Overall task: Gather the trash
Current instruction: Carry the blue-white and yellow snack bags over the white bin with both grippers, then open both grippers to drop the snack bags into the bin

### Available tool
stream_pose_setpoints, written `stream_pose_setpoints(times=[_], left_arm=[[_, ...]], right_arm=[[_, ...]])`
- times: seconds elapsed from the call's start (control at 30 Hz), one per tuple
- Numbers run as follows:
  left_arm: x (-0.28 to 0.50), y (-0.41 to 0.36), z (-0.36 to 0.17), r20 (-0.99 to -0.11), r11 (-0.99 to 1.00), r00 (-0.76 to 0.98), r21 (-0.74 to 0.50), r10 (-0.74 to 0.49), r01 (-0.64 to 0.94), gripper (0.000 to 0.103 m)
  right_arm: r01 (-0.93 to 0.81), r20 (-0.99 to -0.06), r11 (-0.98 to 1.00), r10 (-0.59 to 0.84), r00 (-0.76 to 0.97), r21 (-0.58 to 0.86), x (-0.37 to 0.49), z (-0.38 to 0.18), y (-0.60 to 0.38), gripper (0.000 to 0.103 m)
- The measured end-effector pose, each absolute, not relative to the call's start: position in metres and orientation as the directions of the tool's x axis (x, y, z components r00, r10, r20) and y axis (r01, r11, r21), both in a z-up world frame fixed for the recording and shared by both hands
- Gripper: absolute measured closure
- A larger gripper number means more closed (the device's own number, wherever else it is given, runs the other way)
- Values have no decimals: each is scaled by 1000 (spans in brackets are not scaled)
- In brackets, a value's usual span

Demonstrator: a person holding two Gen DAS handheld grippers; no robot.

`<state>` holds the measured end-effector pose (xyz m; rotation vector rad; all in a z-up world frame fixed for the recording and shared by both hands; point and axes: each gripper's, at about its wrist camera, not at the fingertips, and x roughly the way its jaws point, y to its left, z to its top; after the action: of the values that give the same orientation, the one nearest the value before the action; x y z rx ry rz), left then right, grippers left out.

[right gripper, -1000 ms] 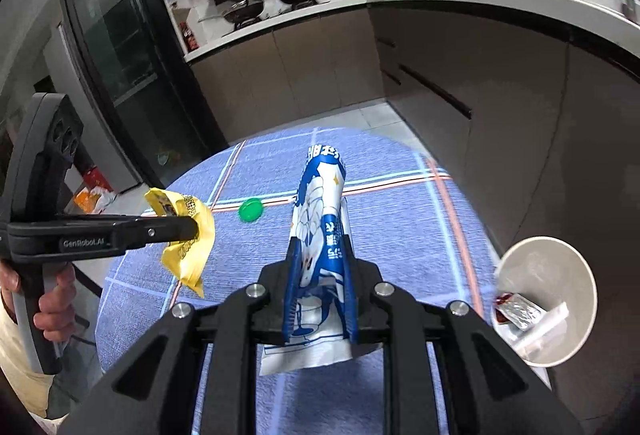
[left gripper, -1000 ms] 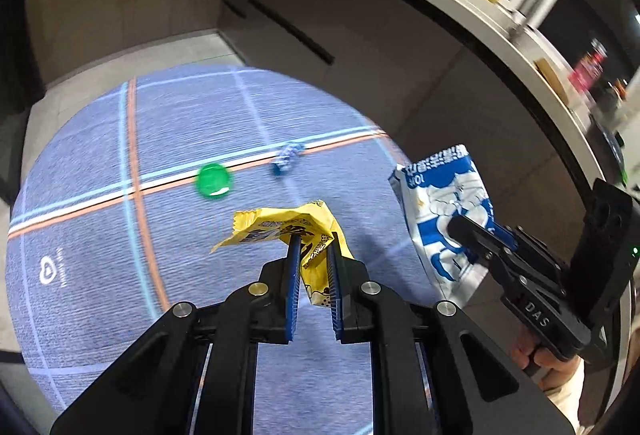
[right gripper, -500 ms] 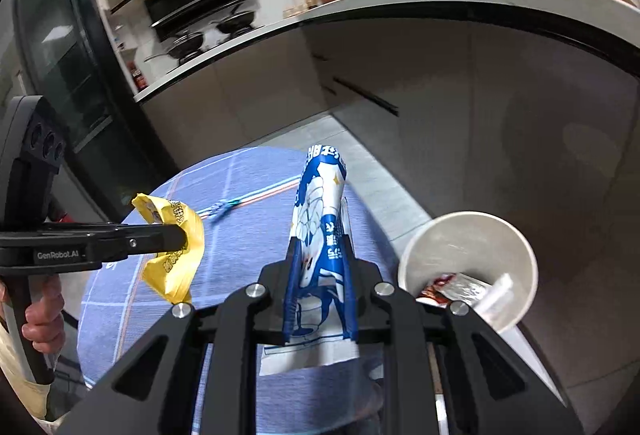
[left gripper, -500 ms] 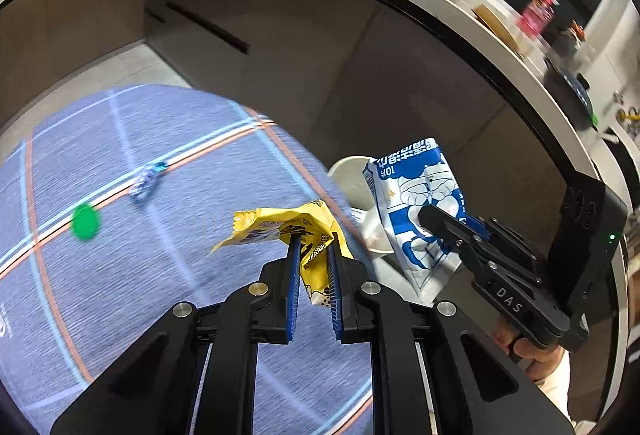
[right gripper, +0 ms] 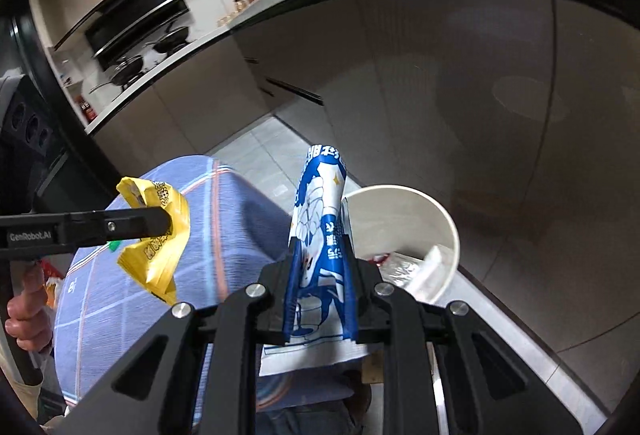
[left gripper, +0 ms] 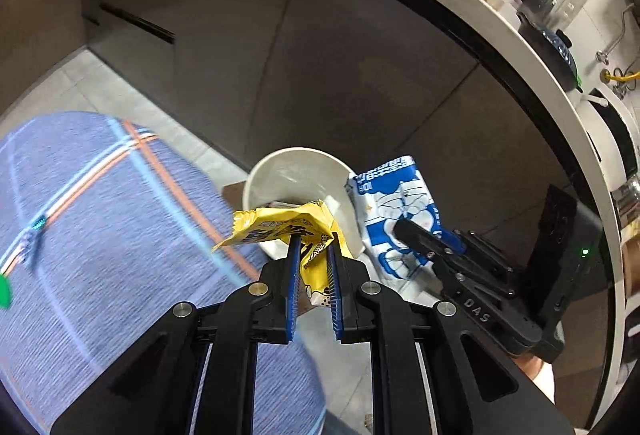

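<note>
The round table under its blue cloth (left gripper: pixel 120 235) ends in a curved edge, and just past that edge, lower down, stands a white bin (left gripper: pixel 296 171) on the pale floor tiles (right gripper: pixel 264 155). Behind the bin a long run of dark cabinet doors (left gripper: pixel 320 55) curves under a white countertop (left gripper: pixel 460 7), leaving a strip of bare floor between table and cabinets. Inside the bin, the right wrist view shows a silver wrapper (right gripper: pixel 396 267) and other white scraps lying at the bottom.

The left gripper (left gripper: pixel 313 247) has its blue-padded fingers (left gripper: pixel 294 275) drawn in on a crumpled yellow wrapper (left gripper: pixel 280 229), with a narrow gap left between the pads lower down. The wrapper hangs in the air in front of the bin's near rim; seen from the right wrist, it is over the table's edge.

The right gripper (right gripper: pixel 320 255) is clamped on a blue and white packet (right gripper: pixel 320 203), which stands upright between its fingers and pokes out above and below them. It sits beside the bin's rim, on the table side.

On the cloth, well apart from the grippers, lie a small blue wrapper (left gripper: pixel 34 235) and a green cap (left gripper: pixel 4 289) at the picture's edge.
</note>
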<state>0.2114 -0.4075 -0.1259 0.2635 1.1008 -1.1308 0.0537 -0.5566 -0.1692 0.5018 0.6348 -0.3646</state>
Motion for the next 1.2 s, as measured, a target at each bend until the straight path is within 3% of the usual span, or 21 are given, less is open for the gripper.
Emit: stream_pose_setpoints(times=[0.57,0.77,0.8,0.83,0.9,1.07,1.2], left_arm=[[228,-492,-209,-874,401,-116,-330,-473,855,90],[230,-500,-220,-881,410,-95,-308,-463,858,77],[230,-500,-221,-883,414,-84,-299,-462,860,68],[231,-500,-221,-883,419,-73,-292,-464,860,62],[231,-500,-219,-879,430,-48,-280,-475,858,46],[239,-497,-214,-874,467,-5,-265,-486,843,34],[242,-489,-208,-868,507,39,-252,-495,824,23]], right_arm=[[538,-715,768,-154,682,348,76,-238,-622,82],[533,-724,771,-140,676,349,92,-247,-630,77],[534,-725,772,-143,674,344,93,-247,-631,72],[531,-726,778,-144,673,337,94,-249,-632,59],[528,-719,784,-157,677,326,92,-248,-631,50],[531,-708,787,-179,683,313,87,-245,-632,39],[531,-696,791,-196,691,304,82,-242,-628,12]])
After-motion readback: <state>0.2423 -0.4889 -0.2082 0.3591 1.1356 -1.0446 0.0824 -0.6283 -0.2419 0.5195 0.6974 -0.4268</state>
